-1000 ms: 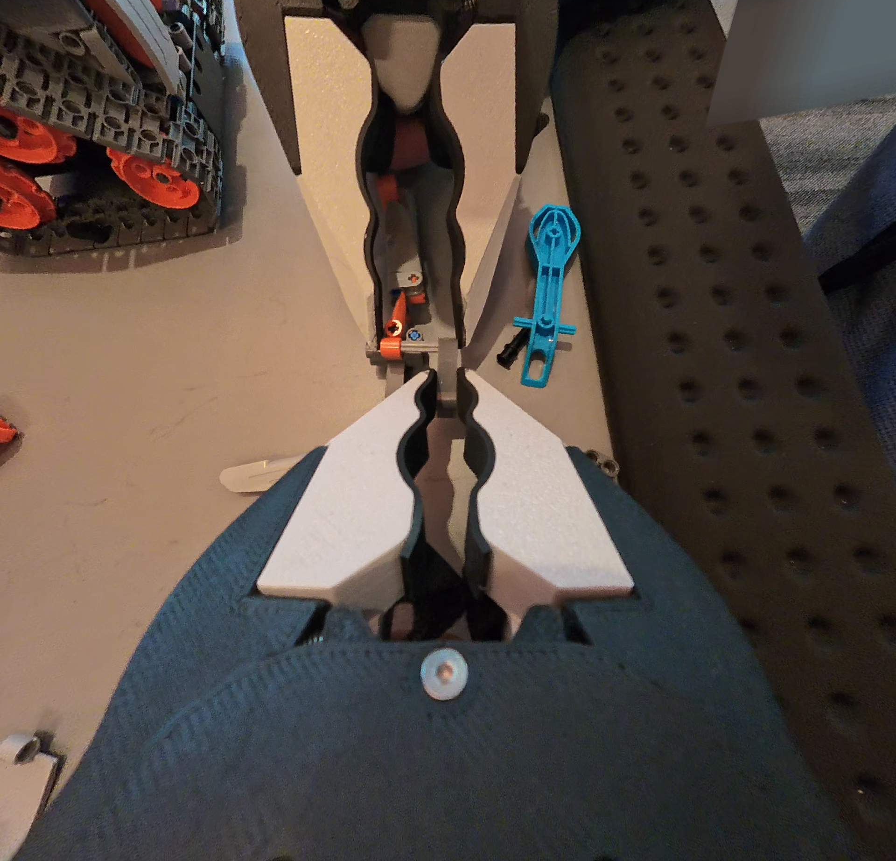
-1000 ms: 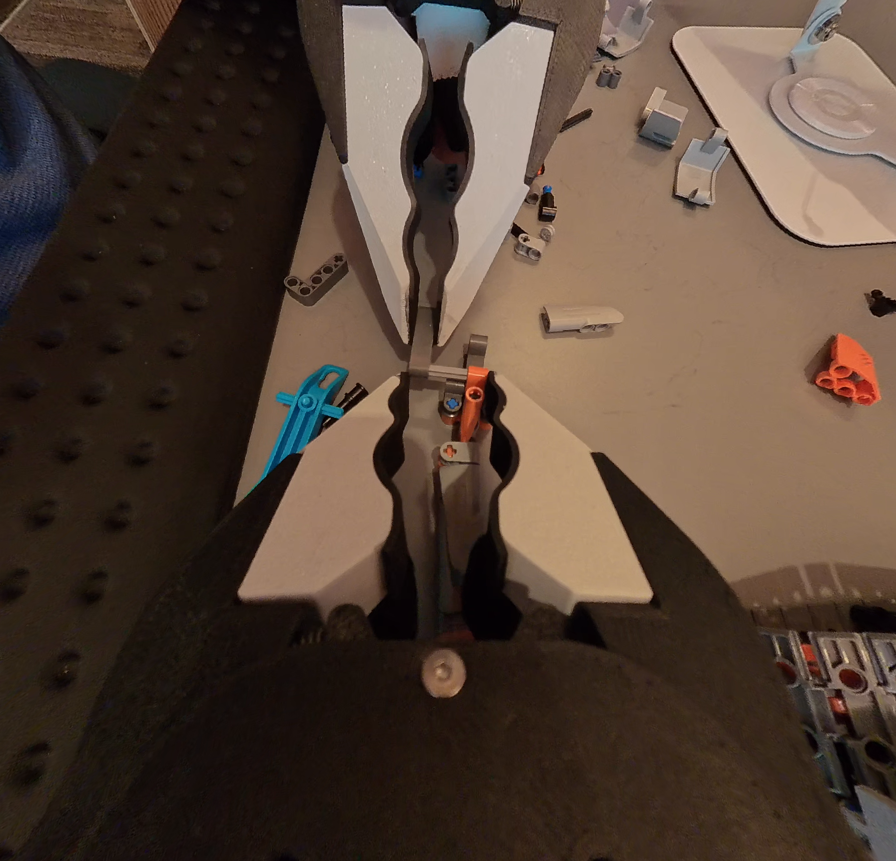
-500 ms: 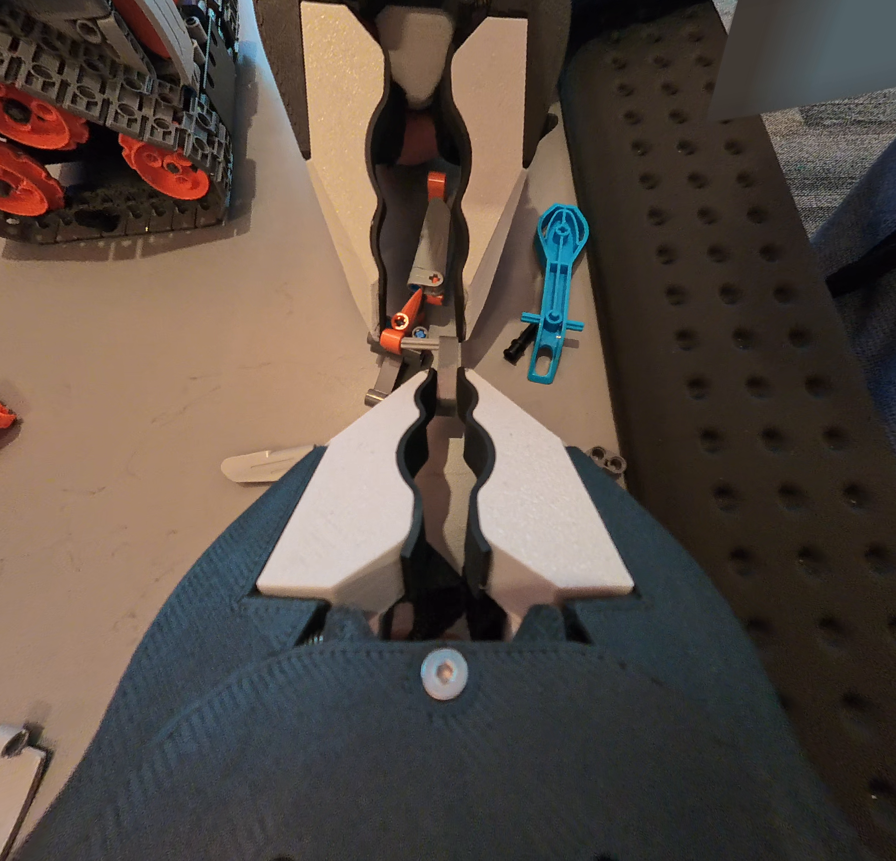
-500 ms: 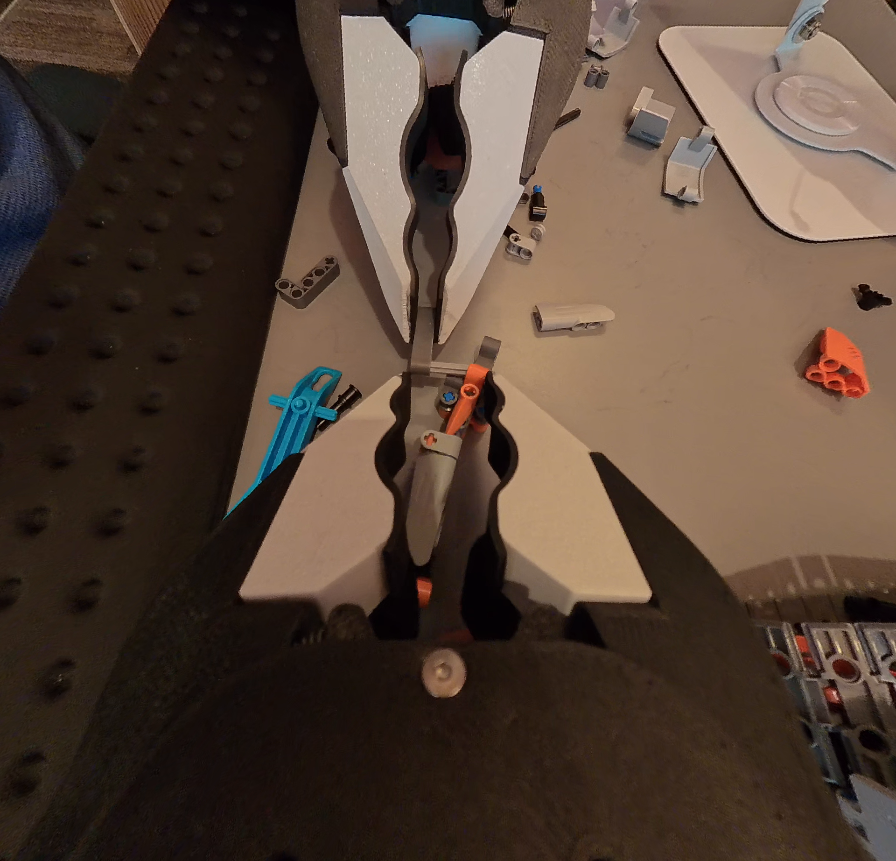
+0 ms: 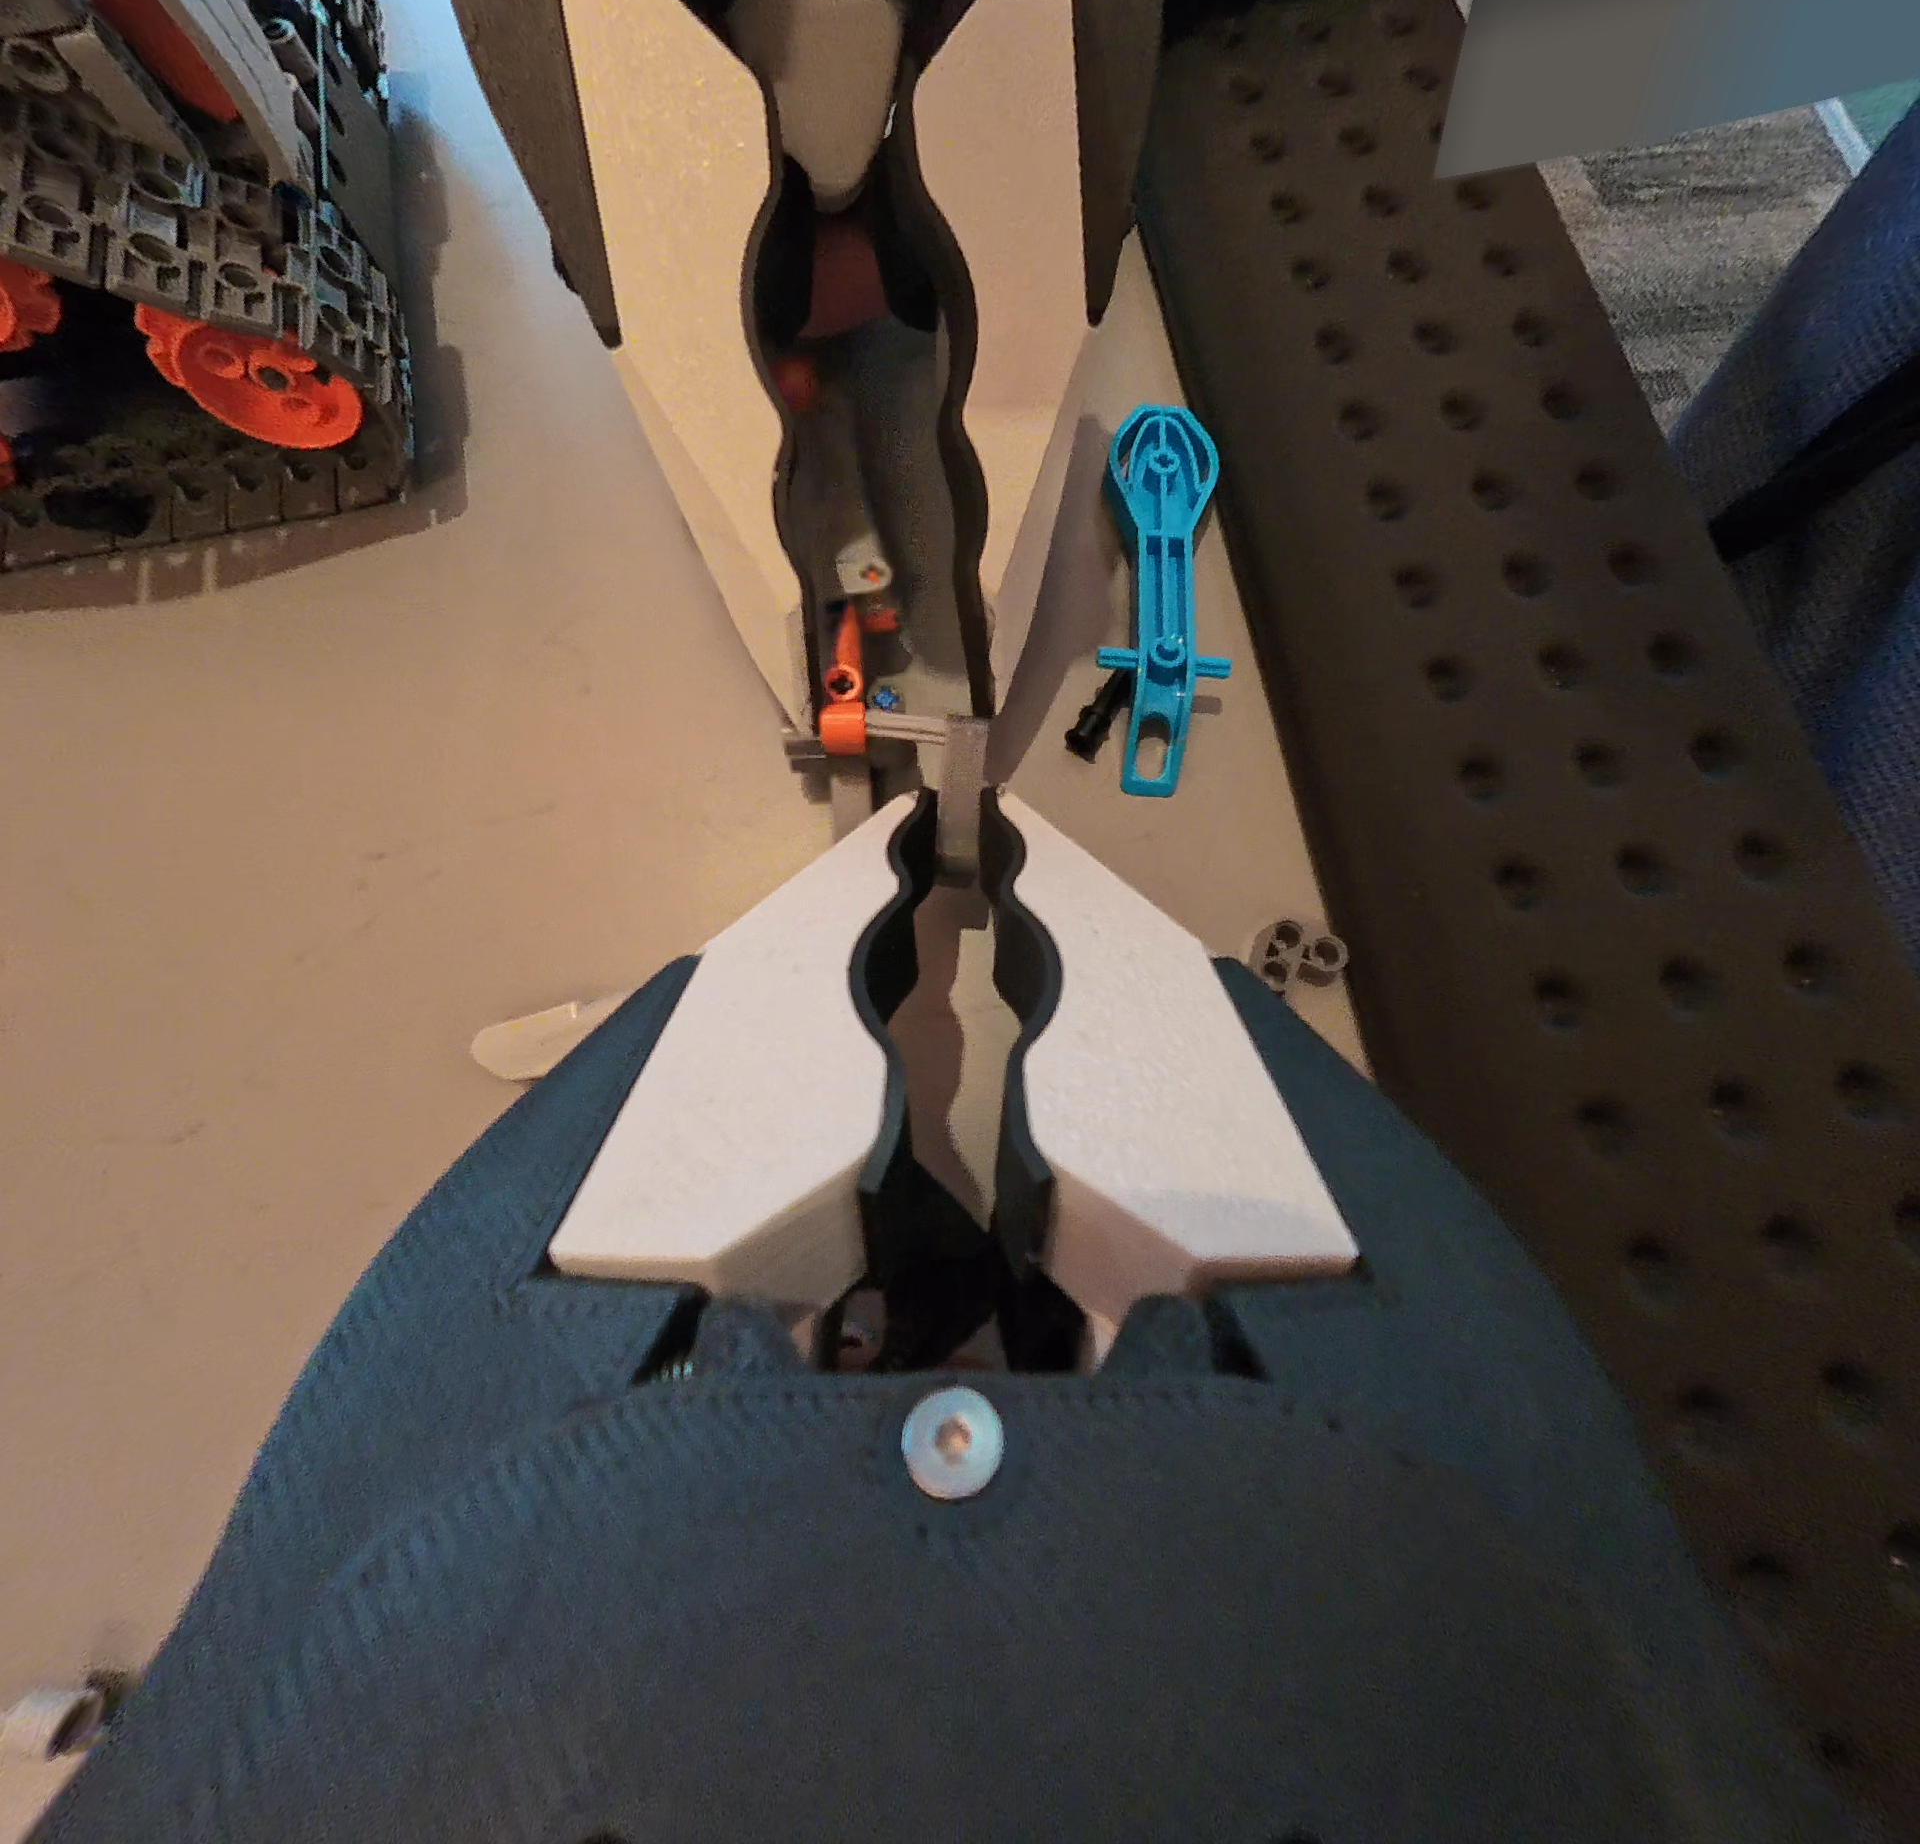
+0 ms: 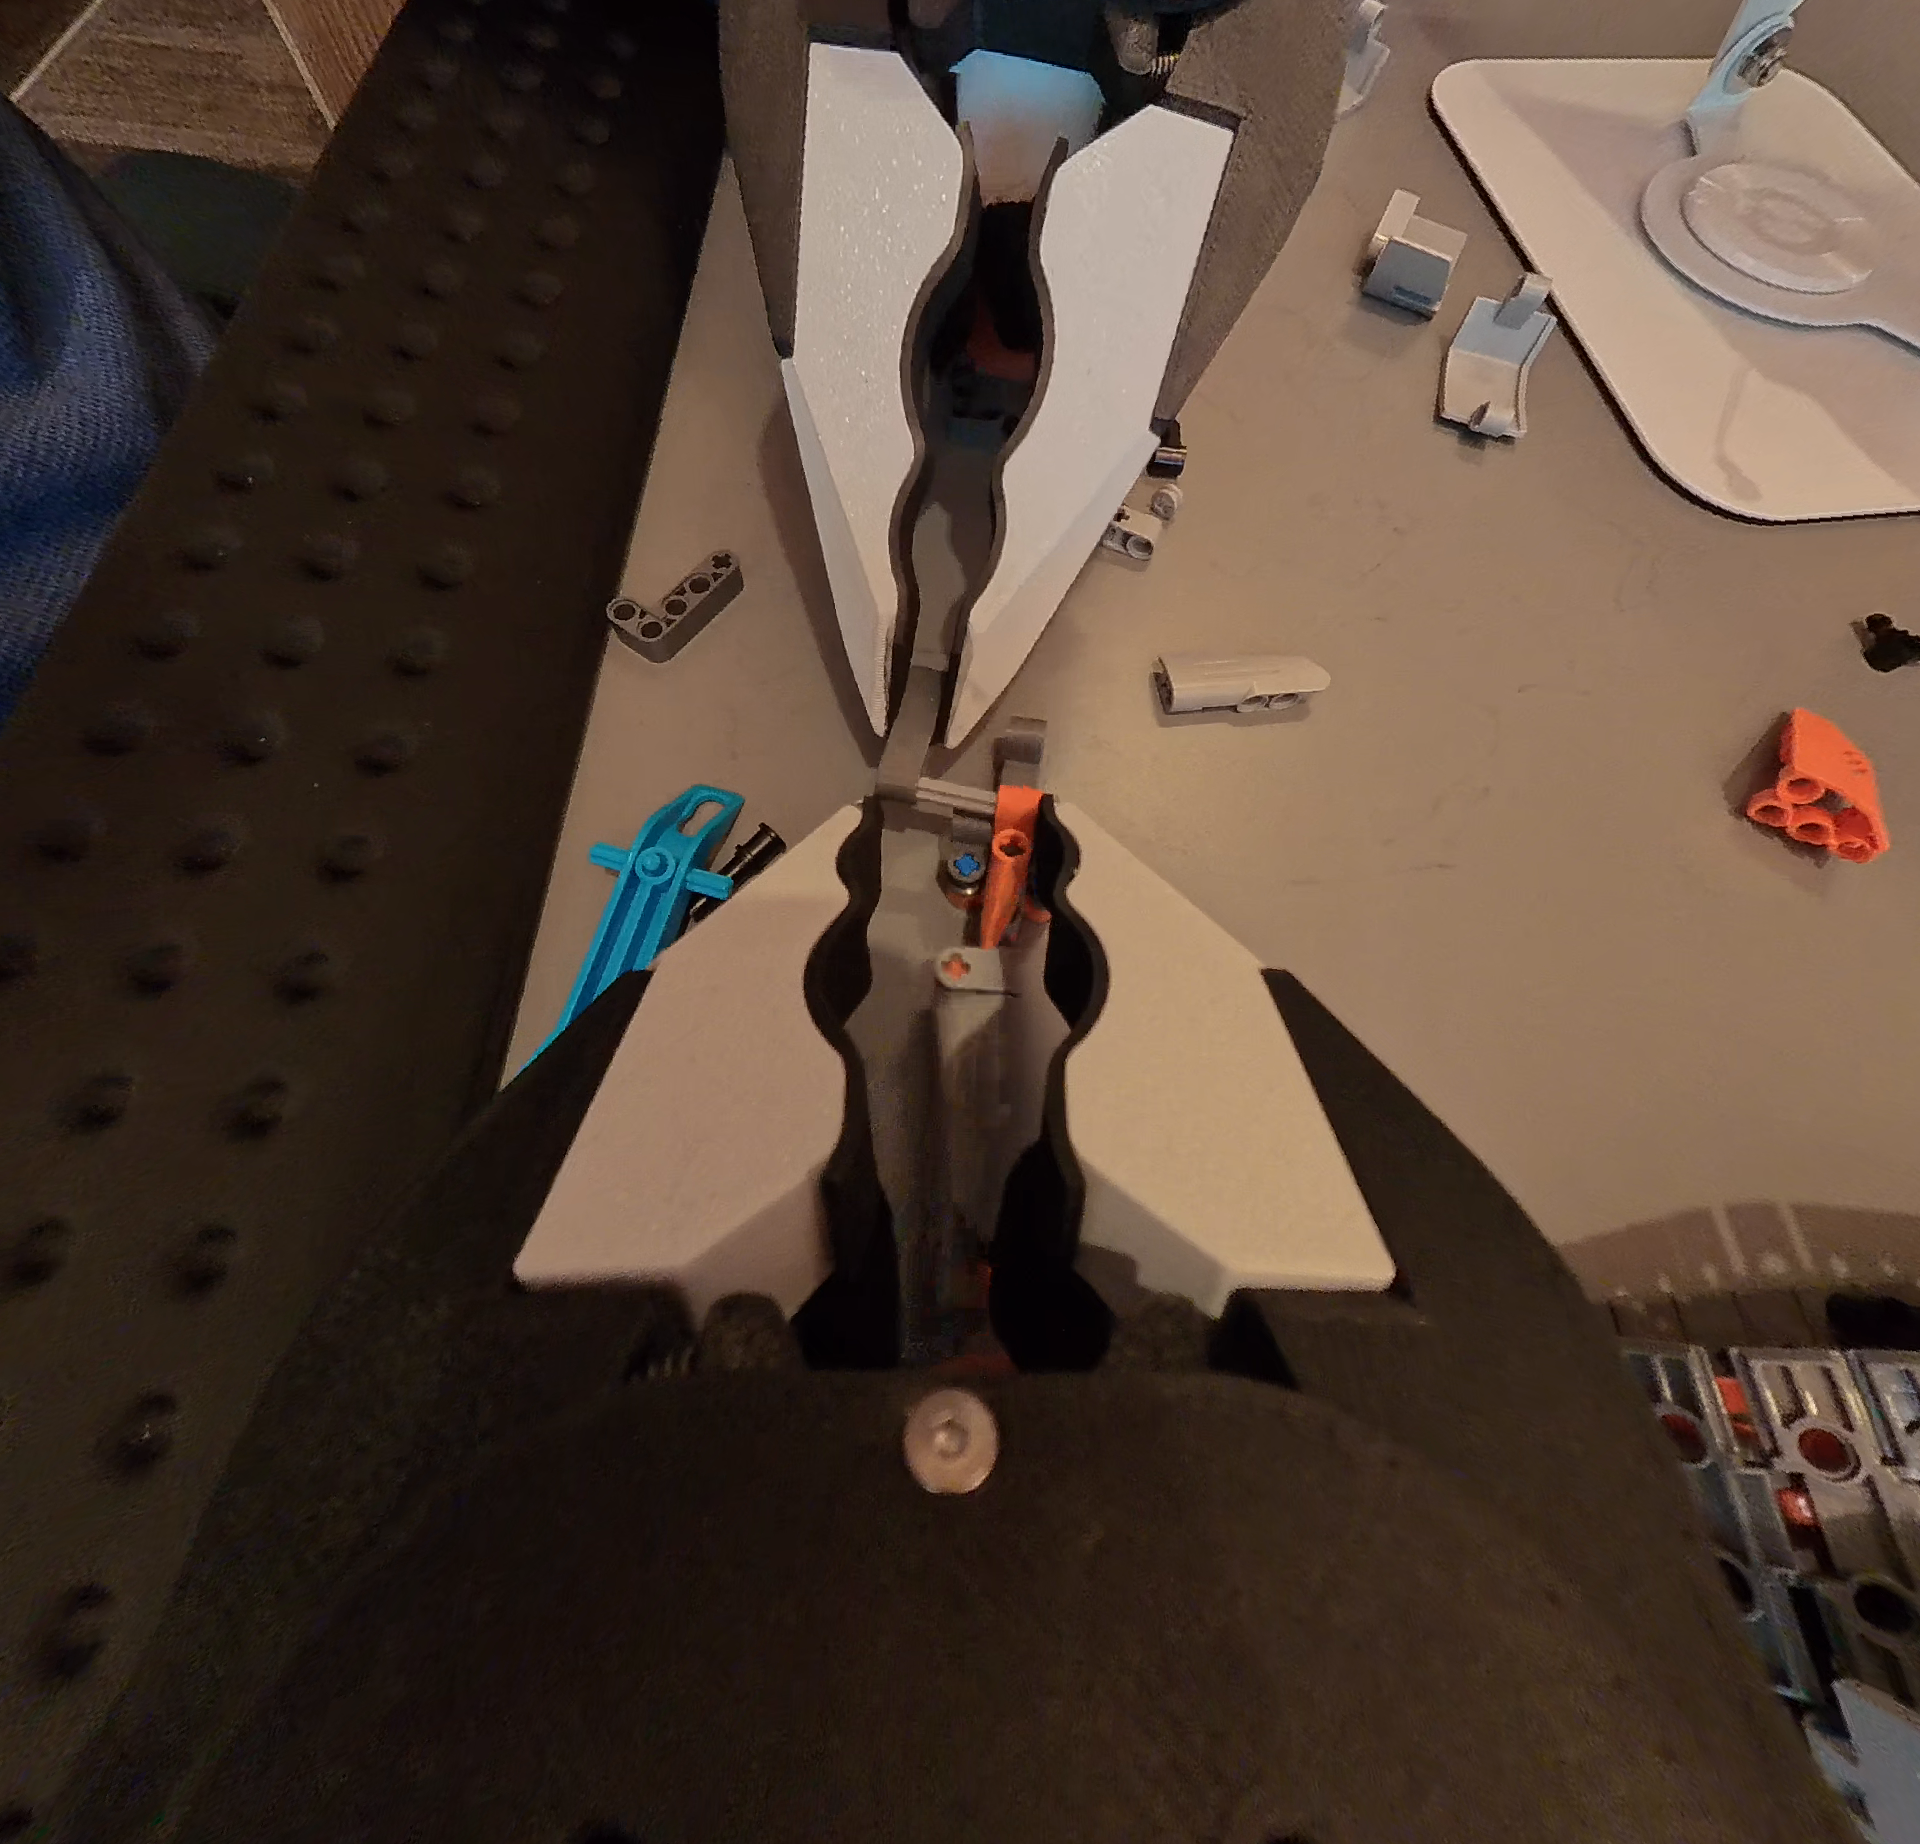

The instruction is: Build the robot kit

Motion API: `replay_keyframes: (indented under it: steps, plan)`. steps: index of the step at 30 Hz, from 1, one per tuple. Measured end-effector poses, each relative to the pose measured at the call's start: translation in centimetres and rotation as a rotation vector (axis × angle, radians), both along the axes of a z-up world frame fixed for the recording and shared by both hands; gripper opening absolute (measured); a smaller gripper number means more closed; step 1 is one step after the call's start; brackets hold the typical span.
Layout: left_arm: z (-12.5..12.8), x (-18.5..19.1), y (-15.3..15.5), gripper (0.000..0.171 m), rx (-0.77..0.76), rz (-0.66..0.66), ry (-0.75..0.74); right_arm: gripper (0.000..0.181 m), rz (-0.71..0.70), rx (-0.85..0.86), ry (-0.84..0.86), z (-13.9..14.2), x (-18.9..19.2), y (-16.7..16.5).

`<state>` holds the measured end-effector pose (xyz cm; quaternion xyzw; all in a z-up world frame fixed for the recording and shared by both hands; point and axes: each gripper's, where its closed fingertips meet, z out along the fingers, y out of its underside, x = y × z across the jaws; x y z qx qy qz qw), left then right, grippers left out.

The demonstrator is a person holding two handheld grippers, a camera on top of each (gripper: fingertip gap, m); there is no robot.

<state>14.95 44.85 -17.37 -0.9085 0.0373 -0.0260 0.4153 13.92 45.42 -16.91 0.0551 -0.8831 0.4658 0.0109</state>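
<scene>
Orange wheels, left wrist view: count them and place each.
2. One wheel shows whole inside the track, at its near end; a second wheel is cut off by the left edge. More may lie out of frame.

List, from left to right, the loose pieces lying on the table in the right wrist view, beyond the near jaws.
Blue lever piece → grey angled beam → light grey panel piece → orange connector block → small black pin.

Teal lever [image 5: 1158,589], orange connector [image 6: 1816,802], black dimpled mat [image 5: 1558,755], white-fingered tools
</scene>
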Motion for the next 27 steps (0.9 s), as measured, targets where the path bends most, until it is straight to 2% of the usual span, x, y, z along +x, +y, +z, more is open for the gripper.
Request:
replay_keyframes:
  steps: [3, 9, 19, 27]
  plan:
    - [-0.35, -0.13, -0.01, 0.007, -0.015, -0.006, 0.016, 0.02, -0.005, -0.004, -0.001, 0.07, -0.1, 0.02]
    - [-0.33, -0.21, -0.01, 0.007, -0.006, 0.034, 0.01, 0.021, -0.011, -0.003, 0.013, 0.03, -0.17, 0.0]
    - [-0.11, -0.47, 0.13, 0.006, 0.006, 0.15, -0.078, 0.027, -0.031, -0.006, 0.04, 0.02, -0.43, -0.02]
    - [-0.06, -0.59, 0.11, 0.006, 0.023, 0.204, -0.064, 0.027, -0.044, -0.009, 0.044, 0.06, -0.61, -0.05]
